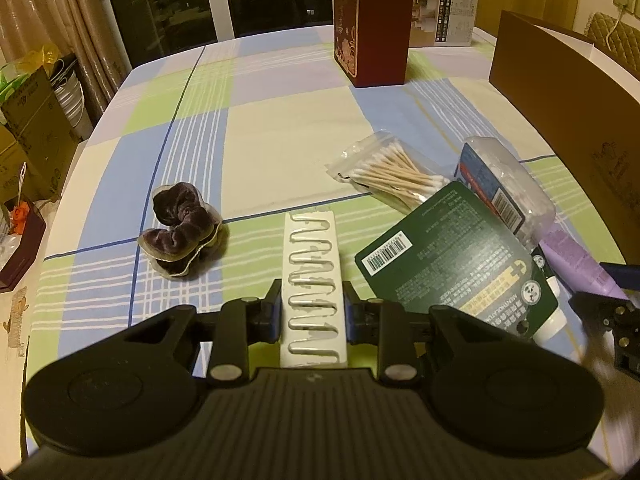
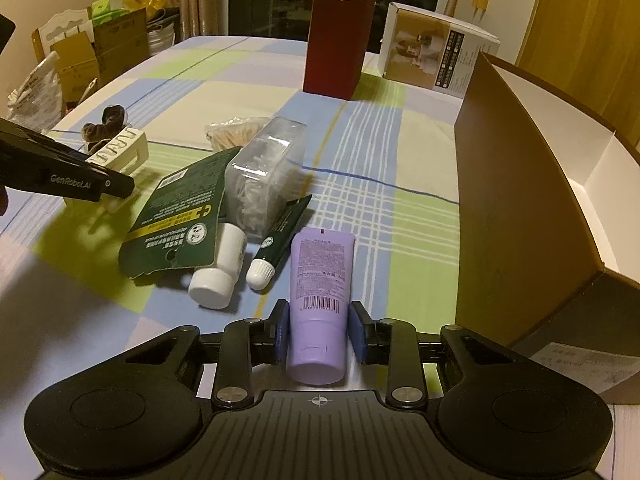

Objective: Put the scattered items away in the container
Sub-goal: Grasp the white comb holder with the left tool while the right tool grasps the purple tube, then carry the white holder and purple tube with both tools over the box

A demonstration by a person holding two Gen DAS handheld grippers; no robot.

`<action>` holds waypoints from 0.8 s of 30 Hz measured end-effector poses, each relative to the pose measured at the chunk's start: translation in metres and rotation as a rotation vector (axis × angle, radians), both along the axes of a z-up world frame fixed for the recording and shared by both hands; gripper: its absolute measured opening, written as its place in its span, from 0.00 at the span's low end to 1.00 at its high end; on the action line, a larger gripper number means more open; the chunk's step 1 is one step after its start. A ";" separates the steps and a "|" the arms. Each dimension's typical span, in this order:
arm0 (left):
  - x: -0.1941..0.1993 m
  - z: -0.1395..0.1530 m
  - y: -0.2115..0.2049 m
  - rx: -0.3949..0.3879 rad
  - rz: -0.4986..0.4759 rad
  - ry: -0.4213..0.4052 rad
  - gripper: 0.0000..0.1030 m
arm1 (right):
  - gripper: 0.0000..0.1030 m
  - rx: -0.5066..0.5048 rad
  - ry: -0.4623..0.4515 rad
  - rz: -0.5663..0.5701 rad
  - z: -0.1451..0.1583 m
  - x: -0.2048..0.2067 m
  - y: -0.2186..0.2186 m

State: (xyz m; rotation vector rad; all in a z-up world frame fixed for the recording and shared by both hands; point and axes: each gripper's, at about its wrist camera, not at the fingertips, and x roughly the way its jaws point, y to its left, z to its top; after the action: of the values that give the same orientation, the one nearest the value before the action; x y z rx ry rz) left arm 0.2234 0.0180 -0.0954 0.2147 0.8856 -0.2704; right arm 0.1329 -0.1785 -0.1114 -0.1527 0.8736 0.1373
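I see left tool (image 1: 311, 306) clenched on white clip card (image 1: 312, 280), pads pressing both long edges, card just left of green card pack (image 1: 452, 256). Right tool (image 2: 319, 330) grips purple tube (image 2: 320, 304), just right of green pack on counter (image 2: 400, 184). Only right view shows open brown box (image 2: 516, 216) interior; only left view shows cotton swab bag (image 1: 392, 172) clearly.
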 end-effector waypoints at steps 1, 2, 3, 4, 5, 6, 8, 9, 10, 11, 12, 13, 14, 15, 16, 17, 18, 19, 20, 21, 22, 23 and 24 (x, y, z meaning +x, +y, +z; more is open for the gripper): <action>-0.001 0.001 0.000 -0.001 -0.001 -0.001 0.23 | 0.32 0.001 0.001 0.001 0.001 -0.001 0.000; -0.002 0.001 0.000 -0.001 -0.001 -0.003 0.23 | 0.32 0.003 0.001 0.002 0.002 -0.003 0.000; -0.003 0.002 0.000 -0.001 -0.001 -0.005 0.23 | 0.32 0.005 0.000 0.002 0.003 -0.004 0.000; -0.004 0.002 0.000 0.001 0.000 -0.006 0.23 | 0.32 0.006 -0.002 0.004 0.004 -0.006 0.001; -0.005 0.003 0.000 0.001 0.001 -0.006 0.23 | 0.32 0.006 -0.005 0.006 0.007 -0.008 0.001; -0.006 0.004 0.000 0.000 0.002 -0.006 0.23 | 0.32 0.007 -0.007 0.007 0.009 -0.010 0.001; -0.010 0.006 0.001 -0.003 -0.001 -0.005 0.23 | 0.32 0.011 -0.009 0.009 0.013 -0.014 0.001; -0.012 0.008 0.000 -0.007 -0.005 -0.006 0.23 | 0.32 0.012 -0.011 0.010 0.015 -0.016 0.001; -0.015 0.010 0.000 -0.010 -0.008 -0.008 0.23 | 0.32 0.013 -0.012 0.010 0.017 -0.018 0.001; -0.017 0.012 -0.001 -0.008 -0.011 -0.011 0.23 | 0.32 0.013 -0.013 0.011 0.018 -0.021 0.001; -0.021 0.014 -0.002 -0.003 -0.016 -0.016 0.23 | 0.32 0.013 -0.014 0.012 0.020 -0.023 0.001; -0.024 0.016 -0.004 0.002 -0.023 -0.021 0.23 | 0.32 0.013 -0.014 0.013 0.022 -0.025 0.000; -0.027 0.018 -0.005 0.007 -0.029 -0.027 0.23 | 0.32 0.014 -0.014 0.013 0.023 -0.027 0.000; -0.031 0.020 -0.007 0.013 -0.035 -0.033 0.23 | 0.32 0.013 -0.016 0.013 0.025 -0.029 -0.001; -0.033 0.021 -0.008 0.016 -0.039 -0.037 0.23 | 0.32 0.012 -0.018 0.013 0.026 -0.032 -0.001; -0.036 0.023 -0.009 0.017 -0.043 -0.040 0.23 | 0.32 0.012 -0.021 0.012 0.028 -0.034 -0.002; -0.038 0.024 -0.010 0.017 -0.045 -0.042 0.23 | 0.32 0.012 -0.024 0.011 0.030 -0.036 -0.002; -0.041 0.025 -0.010 0.017 -0.046 -0.045 0.23 | 0.32 0.012 -0.026 0.010 0.032 -0.038 -0.003; -0.043 0.027 -0.011 0.017 -0.047 -0.047 0.23 | 0.32 0.014 -0.030 0.009 0.034 -0.040 -0.004; -0.046 0.028 -0.011 0.016 -0.047 -0.049 0.23 | 0.32 0.013 -0.033 0.010 0.036 -0.042 -0.005; -0.049 0.030 -0.012 0.014 -0.046 -0.051 0.23 | 0.32 0.014 -0.036 0.012 0.038 -0.045 -0.005; -0.051 0.031 -0.012 0.012 -0.046 -0.052 0.23 | 0.32 0.016 -0.040 0.012 0.040 -0.046 -0.005; -0.054 0.033 -0.012 0.010 -0.046 -0.052 0.23 | 0.32 0.016 -0.045 0.014 0.042 -0.048 -0.005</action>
State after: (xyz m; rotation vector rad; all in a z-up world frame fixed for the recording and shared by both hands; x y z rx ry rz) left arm 0.1694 0.0061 -0.0629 0.2505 0.8311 -0.3020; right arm 0.0847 -0.1838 -0.0695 -0.1464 0.8264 0.1531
